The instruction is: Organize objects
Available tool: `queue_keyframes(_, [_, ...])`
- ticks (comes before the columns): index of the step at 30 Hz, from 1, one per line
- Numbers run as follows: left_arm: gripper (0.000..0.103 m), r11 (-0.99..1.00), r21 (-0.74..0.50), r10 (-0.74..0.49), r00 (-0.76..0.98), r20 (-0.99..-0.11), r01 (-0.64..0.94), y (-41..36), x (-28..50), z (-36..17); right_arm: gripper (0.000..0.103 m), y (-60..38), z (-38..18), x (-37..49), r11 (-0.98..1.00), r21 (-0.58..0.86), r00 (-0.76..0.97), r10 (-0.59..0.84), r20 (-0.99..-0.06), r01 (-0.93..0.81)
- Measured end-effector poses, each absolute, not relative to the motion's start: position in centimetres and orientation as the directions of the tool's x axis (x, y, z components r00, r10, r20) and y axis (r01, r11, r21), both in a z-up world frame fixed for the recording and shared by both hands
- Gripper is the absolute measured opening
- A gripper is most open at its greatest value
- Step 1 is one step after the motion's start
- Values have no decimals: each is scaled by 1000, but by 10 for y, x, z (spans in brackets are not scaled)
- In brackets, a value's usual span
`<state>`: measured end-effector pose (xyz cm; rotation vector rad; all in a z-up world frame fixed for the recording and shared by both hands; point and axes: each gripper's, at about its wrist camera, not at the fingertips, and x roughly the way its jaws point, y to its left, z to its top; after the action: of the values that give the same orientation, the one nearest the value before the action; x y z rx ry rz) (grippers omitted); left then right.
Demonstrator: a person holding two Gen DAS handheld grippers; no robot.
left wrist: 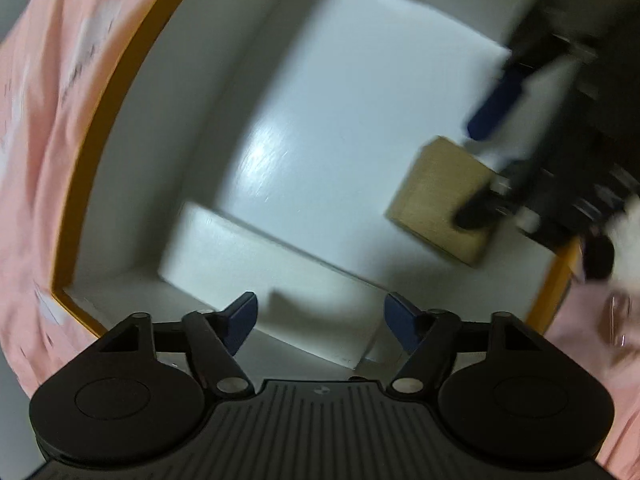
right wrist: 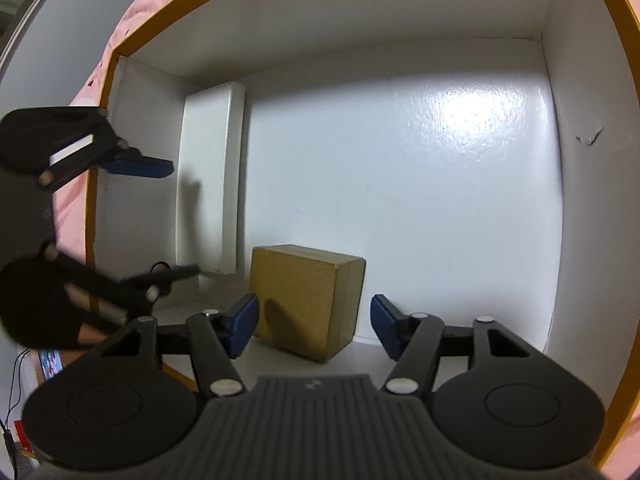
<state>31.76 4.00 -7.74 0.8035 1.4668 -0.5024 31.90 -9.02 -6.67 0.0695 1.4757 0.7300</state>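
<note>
In the right wrist view, the right claw point(right wrist: 312, 330) stands wide open with nothing between its blue pads, its fingers hanging just above the near floor of the large white box with an orange rim point(right wrist: 560, 200). Right ahead of that gap sits the small tan cardboard cube point(right wrist: 306, 300), resting on the box floor beside the near end of a long flat white box point(right wrist: 212, 176) that lies along the left wall. Further left, the left claw point(right wrist: 168, 220) comes in over the orange rim, its two fingers spread far apart and empty. From the left wrist view, the left claw point(left wrist: 320, 320) is likewise wide open, holding nothing, hovering over the long flat white box point(left wrist: 256, 272). Beyond it the tan cube point(left wrist: 436, 200) rests on the glossy white floor, with the blurred right claw point(left wrist: 480, 164) spread around it; whether a pad touches it cannot be told. Pink cloth point(left wrist: 44, 120) surrounds the box outside the rim.
</note>
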Motion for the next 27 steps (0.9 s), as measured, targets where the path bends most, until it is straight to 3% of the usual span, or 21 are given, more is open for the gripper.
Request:
queue_keyframes(6, [81,518,251,282,114,-953,818,25,310,-102,64,-97,-71,321,783,495,-83,504,-860,-377])
queue_keyframes(7, [86,492,265,294,128,-947,830,23,309,-106,64,-98,-72,322,784,499,-85,506,-858,-371])
queue_keyframes(13, [94,449,288,299,162,-941,846,17,313,-112,65,-94,-76,324,779,516,-102,516,-850,-357])
queue_keyframes(27, [96,498,305,274,186,-944,812,18,337,-120,65,-109,-67,319,774,533,-94,536,-839,-342])
